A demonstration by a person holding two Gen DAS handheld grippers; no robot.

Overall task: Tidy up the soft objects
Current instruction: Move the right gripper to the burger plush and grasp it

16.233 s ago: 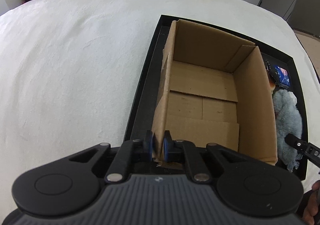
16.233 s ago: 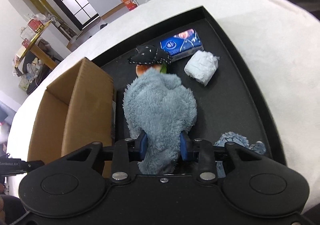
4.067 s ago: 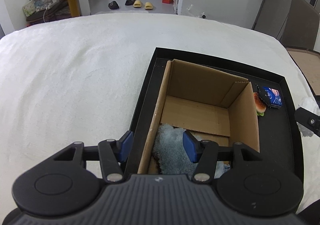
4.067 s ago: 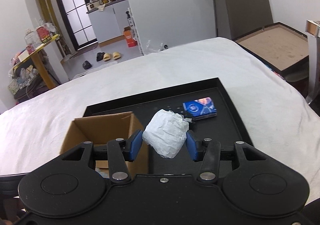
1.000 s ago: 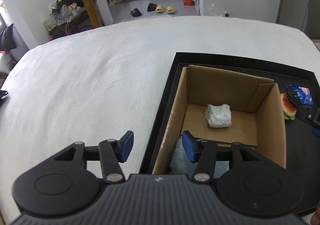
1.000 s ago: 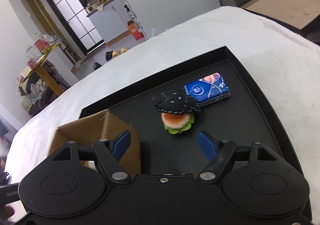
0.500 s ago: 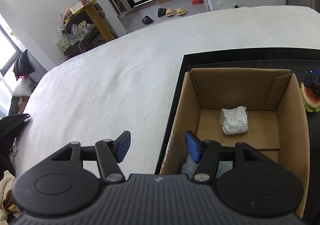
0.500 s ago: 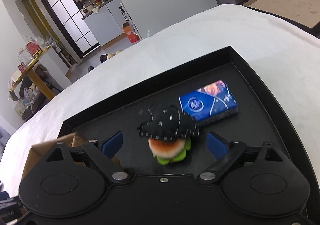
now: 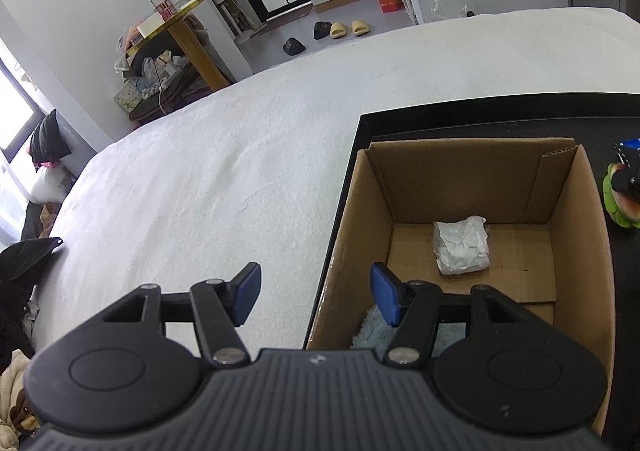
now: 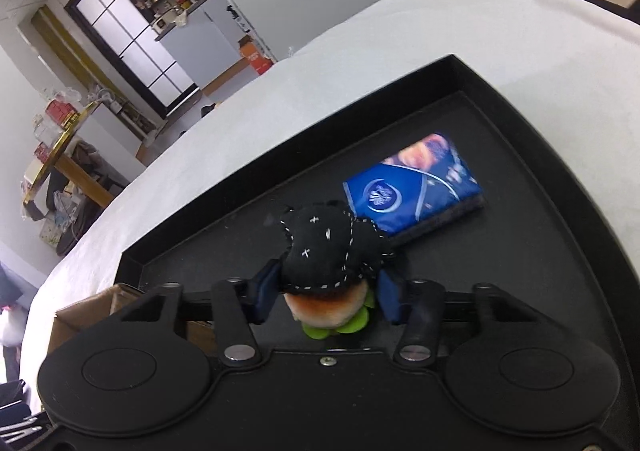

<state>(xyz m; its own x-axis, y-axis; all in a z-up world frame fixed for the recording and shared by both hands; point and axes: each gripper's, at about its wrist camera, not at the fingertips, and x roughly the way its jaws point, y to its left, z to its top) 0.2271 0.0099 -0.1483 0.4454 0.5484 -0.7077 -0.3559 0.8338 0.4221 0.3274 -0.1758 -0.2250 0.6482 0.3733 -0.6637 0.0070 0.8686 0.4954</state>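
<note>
Plush burger (image 10: 328,271) between closing right fingers (image 10: 266,293)

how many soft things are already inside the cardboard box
2: a white wad on the box floor at the far end, and a blue fluffy cloth at the near end. More may be hidden.

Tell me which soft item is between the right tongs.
The burger plush with the black stitched top, between the closing right tongs; the blue tissue pack lies beyond on the tray.
</note>
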